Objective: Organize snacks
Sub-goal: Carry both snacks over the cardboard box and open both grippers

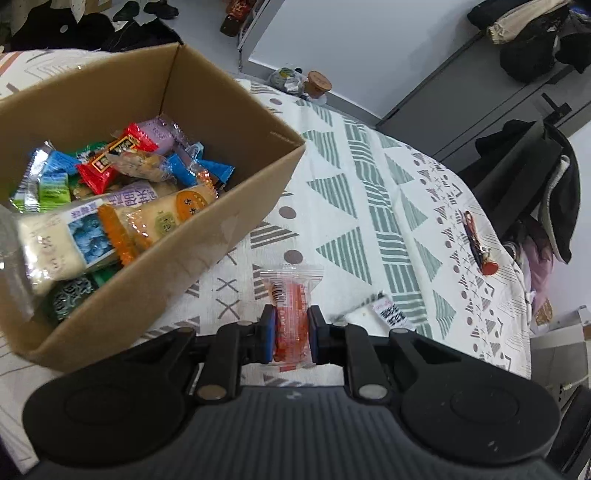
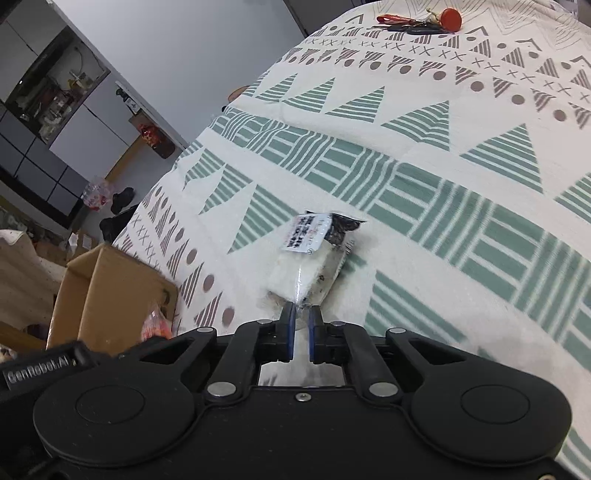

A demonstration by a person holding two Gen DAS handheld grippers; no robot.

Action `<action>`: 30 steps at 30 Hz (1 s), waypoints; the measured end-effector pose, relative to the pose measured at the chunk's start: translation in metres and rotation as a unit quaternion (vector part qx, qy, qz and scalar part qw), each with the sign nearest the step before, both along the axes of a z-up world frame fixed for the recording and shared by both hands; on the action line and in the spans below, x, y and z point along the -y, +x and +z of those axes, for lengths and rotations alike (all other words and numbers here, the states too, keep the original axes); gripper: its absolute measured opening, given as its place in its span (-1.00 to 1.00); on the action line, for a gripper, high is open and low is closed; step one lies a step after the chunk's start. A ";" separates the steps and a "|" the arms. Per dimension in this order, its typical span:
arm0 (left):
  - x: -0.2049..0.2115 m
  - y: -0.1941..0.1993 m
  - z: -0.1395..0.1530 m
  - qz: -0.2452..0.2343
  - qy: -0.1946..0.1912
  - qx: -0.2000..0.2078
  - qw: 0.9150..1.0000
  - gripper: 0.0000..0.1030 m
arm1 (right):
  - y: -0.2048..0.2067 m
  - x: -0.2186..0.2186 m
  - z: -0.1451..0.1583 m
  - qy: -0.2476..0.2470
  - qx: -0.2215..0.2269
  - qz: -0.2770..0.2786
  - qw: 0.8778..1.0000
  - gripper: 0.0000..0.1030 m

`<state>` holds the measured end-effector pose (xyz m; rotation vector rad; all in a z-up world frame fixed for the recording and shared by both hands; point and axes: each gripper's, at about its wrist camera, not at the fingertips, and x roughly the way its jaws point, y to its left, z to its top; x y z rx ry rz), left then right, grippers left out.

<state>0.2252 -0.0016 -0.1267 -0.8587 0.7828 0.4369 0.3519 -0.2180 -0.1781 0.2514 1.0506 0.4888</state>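
Observation:
A cardboard box holding several wrapped snacks stands at the left on the patterned tablecloth. My left gripper is shut on an orange-red snack packet, held just right of the box's near corner. In the right wrist view my right gripper is shut on the sealed edge of a white snack packet with a black-and-white label, which lies on the cloth ahead. That packet's label end shows to the right of the left gripper. The box corner appears at the lower left in the right wrist view.
A set of keys with a red tag lies near the table's far right edge. A wooden-lidded jar and a crumpled wrapper sit at the far edge. A chair with dark clothing stands beyond the table.

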 end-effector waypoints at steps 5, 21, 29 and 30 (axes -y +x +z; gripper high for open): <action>0.001 -0.012 0.008 -0.007 -0.001 -0.002 1.000 -0.67 | -0.021 0.011 0.008 -0.010 -0.019 -0.006 1.000 -0.88; -0.003 -0.027 -0.004 -0.027 -0.011 -0.012 1.000 -0.67 | -0.031 0.022 0.025 -0.070 0.027 -0.051 0.996 0.47; -0.010 -0.018 -0.018 -0.032 -0.003 -0.015 0.999 -0.67 | -0.016 0.002 0.010 -0.120 0.033 -0.052 0.991 0.61; -0.010 -0.017 -0.020 -0.033 -0.002 -0.016 0.999 -0.67 | -0.015 -0.001 0.008 -0.127 0.036 -0.050 0.990 0.62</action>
